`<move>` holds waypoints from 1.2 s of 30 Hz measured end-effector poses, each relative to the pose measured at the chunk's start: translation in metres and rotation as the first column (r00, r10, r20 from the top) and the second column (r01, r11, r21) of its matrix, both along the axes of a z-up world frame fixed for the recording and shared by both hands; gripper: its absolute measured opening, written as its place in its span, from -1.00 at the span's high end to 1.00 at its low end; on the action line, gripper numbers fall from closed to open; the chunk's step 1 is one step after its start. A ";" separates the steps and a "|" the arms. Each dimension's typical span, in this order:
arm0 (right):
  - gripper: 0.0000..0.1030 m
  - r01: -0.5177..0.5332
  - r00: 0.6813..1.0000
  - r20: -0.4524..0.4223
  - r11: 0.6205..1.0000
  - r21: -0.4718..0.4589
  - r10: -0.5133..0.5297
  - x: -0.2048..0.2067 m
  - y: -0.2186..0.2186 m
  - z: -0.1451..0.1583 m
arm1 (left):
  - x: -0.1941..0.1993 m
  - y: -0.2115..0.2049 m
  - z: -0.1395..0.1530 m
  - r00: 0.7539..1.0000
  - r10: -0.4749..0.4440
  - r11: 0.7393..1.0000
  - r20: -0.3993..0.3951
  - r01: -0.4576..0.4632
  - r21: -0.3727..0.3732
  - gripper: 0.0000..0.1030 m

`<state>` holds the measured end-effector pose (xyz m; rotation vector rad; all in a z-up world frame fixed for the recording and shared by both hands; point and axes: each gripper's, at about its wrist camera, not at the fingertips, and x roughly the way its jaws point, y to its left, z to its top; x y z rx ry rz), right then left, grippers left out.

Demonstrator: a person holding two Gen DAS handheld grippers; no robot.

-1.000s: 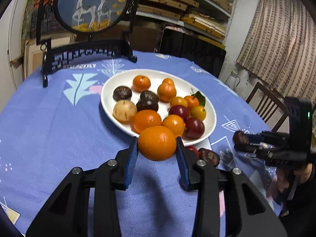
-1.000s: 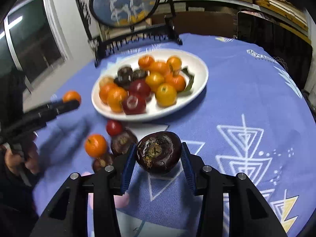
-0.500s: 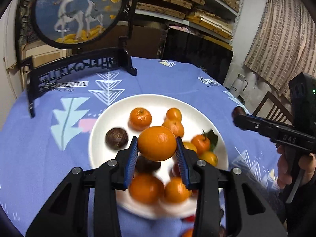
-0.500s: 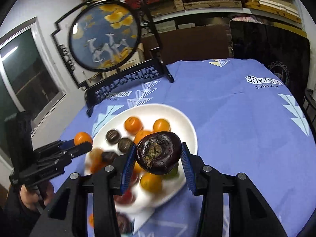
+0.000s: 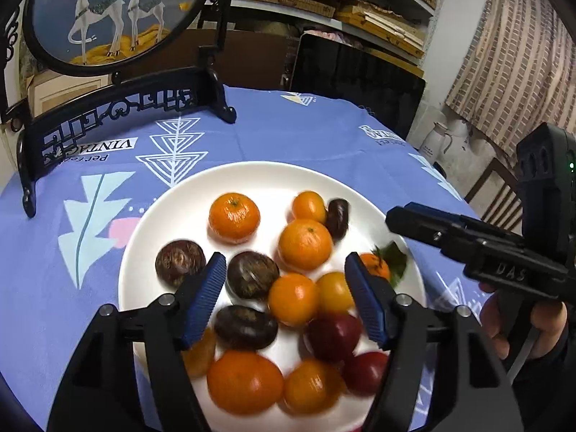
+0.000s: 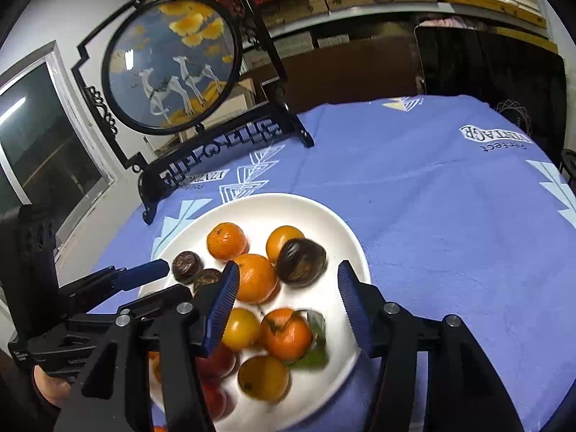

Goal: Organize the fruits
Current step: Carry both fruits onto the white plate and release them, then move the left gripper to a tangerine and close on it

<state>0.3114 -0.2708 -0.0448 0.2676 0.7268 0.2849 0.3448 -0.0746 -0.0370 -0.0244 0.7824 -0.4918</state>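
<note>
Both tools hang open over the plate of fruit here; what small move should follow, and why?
Probably lift both tools away from the plate. The left tool and right tool are open and empty, and the dark fruit looks blurred, as if just dropped among the oranges.

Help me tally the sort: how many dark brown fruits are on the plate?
4 dark brown fruits: far-right one, left one, middle one, near one; the left tongs may hide others.

1. Plate (image 5: 151, 230) lies on the tablecloth (image 5: 324, 144), directly below both grippers.
2. Fruits (image 5: 305, 244) lie in the plate (clustered together).
3. Decorative screen (image 5: 108, 14) stands beyond the plate, ahead-left.
</note>
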 end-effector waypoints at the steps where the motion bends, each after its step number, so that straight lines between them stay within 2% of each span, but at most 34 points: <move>1: -0.11 0.000 1.000 0.008 1.000 0.008 0.000 -0.007 -0.001 0.002 | -0.007 0.003 0.002 1.000 0.000 1.000 0.006 0.000 -0.006 -0.29; 5: -0.15 0.009 0.999 0.046 0.999 0.051 -0.011 -0.040 -0.010 0.003 | -0.044 0.019 0.004 1.000 -0.004 1.000 0.024 0.004 -0.004 -0.30; 9: -0.17 0.025 0.998 0.060 0.999 0.046 -0.028 -0.071 -0.017 -0.008 | -0.085 0.028 -0.005 0.999 -0.039 0.999 0.011 0.038 0.021 -0.32; 15: -0.17 0.014 0.999 0.028 0.998 0.063 -0.016 -0.091 -0.024 -0.019 | -0.148 0.014 -0.024 0.989 -0.146 0.982 0.016 0.142 0.128 -0.31; 17: -0.17 0.012 1.000 0.027 0.997 0.075 -0.014 -0.098 -0.026 -0.021 | -0.162 0.008 -0.032 0.986 -0.165 0.973 0.012 0.161 0.167 -0.19; 20: -0.17 0.002 1.000 0.024 0.997 0.073 -0.004 -0.106 -0.026 -0.024 | -0.166 0.006 -0.042 0.986 -0.167 0.971 -0.021 0.168 0.169 0.00; 24: -0.17 -0.015 1.000 0.011 0.999 0.053 0.014 -0.110 -0.021 -0.028 | -0.156 0.005 -0.049 0.988 -0.144 0.978 -0.059 0.152 0.144 0.12; 26: -0.17 -0.023 1.000 0.010 0.999 0.046 0.022 -0.114 -0.020 -0.030 | -0.153 0.003 -0.050 0.987 -0.144 0.980 -0.071 0.152 0.130 0.24; 30: -0.17 -0.031 1.000 0.000 0.998 0.051 0.031 -0.116 -0.020 -0.032 | -0.149 0.009 -0.051 0.985 -0.146 0.984 -0.093 0.154 0.084 0.25; 36: -0.17 -0.034 0.999 -0.004 0.998 0.057 0.034 -0.116 -0.021 -0.034 | -0.156 0.009 -0.048 0.990 -0.124 0.984 -0.059 0.130 0.118 0.27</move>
